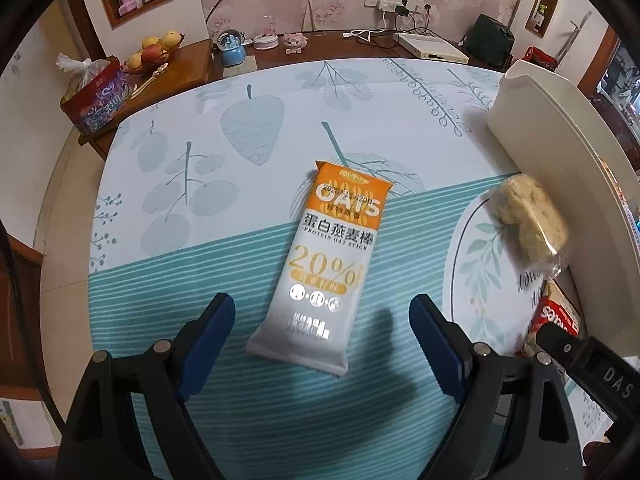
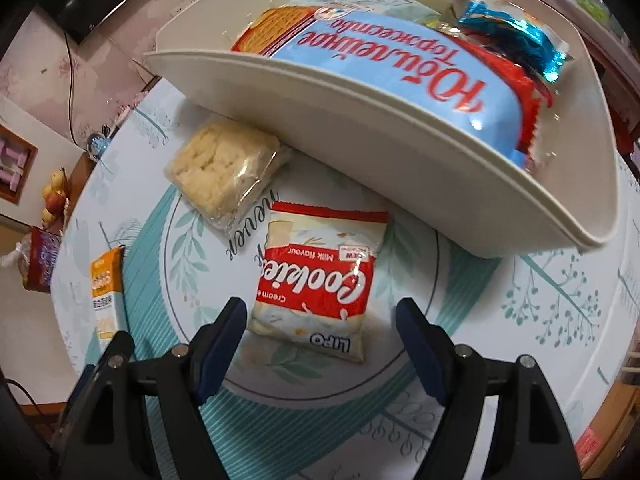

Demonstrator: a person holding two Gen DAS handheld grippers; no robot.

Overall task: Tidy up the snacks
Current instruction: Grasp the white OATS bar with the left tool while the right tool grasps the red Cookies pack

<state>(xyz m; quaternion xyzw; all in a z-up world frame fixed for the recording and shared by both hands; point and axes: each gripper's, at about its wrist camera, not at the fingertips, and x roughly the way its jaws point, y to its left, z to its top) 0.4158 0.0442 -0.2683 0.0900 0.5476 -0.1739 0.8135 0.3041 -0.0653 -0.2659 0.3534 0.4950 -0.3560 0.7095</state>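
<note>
We are holding the left gripper (image 1: 322, 330) wide open and empty over the oat bar (image 1: 325, 262), which is lying lengthwise ahead on the tabletop (image 1: 160, 240), while the right gripper (image 2: 320, 338), also open, is facing the cookie packet (image 2: 320, 280).

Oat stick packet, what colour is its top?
Orange top on the oat stick packet, white below; left wrist view shows it best.

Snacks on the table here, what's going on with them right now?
A person with a gripper in each hand is sorting snacks into a cream bin, which already holds a blue biscuit pack. The left gripper is open over an oat bar; the right gripper is open over a cookie packet. A clear-wrapped rice cake lies beside the bin. Nothing is held.
</note>
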